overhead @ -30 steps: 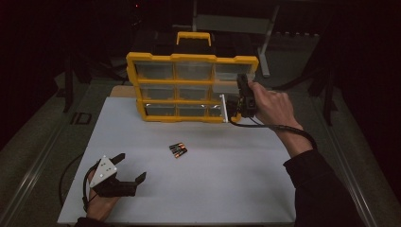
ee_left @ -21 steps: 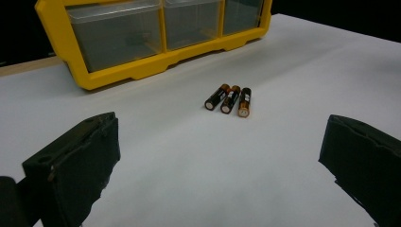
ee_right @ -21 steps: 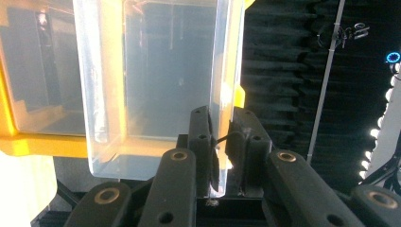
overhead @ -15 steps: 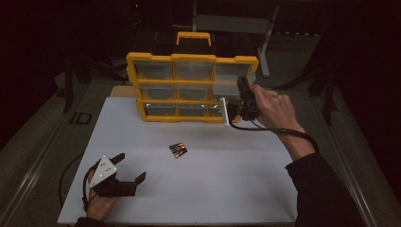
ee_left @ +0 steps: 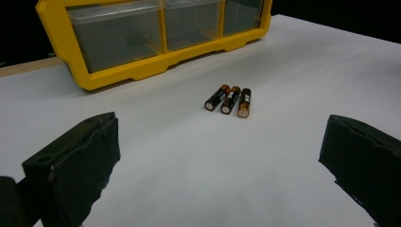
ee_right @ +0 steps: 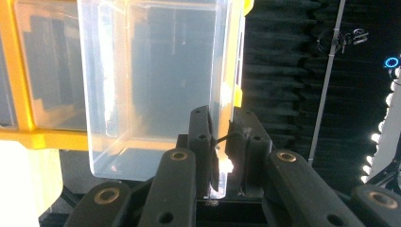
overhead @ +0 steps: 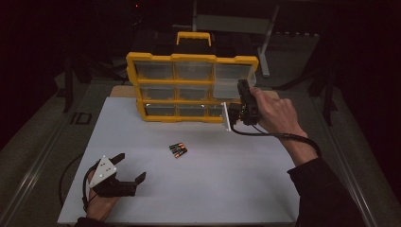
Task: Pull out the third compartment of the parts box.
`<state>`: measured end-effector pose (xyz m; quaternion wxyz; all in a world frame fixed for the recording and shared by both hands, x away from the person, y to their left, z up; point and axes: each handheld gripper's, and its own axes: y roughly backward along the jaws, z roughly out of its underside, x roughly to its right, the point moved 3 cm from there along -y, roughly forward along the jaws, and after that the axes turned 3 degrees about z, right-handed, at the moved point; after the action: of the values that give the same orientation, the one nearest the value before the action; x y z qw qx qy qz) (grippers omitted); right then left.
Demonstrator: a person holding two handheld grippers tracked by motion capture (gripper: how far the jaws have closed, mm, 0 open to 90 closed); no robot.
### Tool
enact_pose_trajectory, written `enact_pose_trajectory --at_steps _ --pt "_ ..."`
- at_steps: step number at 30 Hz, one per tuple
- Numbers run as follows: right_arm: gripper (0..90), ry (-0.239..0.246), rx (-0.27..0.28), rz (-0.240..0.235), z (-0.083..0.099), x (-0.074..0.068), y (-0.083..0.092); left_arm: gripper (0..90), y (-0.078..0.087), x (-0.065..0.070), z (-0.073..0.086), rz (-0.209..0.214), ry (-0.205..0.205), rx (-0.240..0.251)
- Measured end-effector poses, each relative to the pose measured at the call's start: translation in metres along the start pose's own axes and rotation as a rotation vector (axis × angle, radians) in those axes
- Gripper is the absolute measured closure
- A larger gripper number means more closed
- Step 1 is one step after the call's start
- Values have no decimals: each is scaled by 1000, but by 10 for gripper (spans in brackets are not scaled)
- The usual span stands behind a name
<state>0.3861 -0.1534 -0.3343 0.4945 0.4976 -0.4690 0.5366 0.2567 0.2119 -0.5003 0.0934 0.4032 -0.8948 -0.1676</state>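
My left claw [overhead: 126, 171] rests on the white table [overhead: 236, 189], jaws wide apart. Three batteries [overhead: 178, 150] lie mid-table ahead of it. My right claw [ee_right: 221, 137] is clamped on the wall of a clear bin [ee_right: 156, 85], pulled partway out of the yellow organizer [overhead: 189, 87].

The right gripper [overhead: 239, 101] is raised at arm's length, wrist turned (its view sits rolled sideways), jaws pinched tight on a thin clear wall; the left gripper [overhead: 128, 171] rests low at the near edge, jaws spread wide, holding nothing
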Motion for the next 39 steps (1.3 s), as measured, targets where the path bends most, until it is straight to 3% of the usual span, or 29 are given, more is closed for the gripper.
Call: enact_pose_trajectory --at_steps 16,30,38,39 --pt "787 -12 12 -13 2 -1 14 1 0 0 0 -1 1 2" --pt "775 -1 13 0 2 -3 14 1 0 0 0 -1 3 2" --pt "657 -26 32 24 2 -10 15 1 0 0 0 -1 0 -2" --pt "605 -45 32 35 2 -13 17 1 0 0 0 -1 0 -2"
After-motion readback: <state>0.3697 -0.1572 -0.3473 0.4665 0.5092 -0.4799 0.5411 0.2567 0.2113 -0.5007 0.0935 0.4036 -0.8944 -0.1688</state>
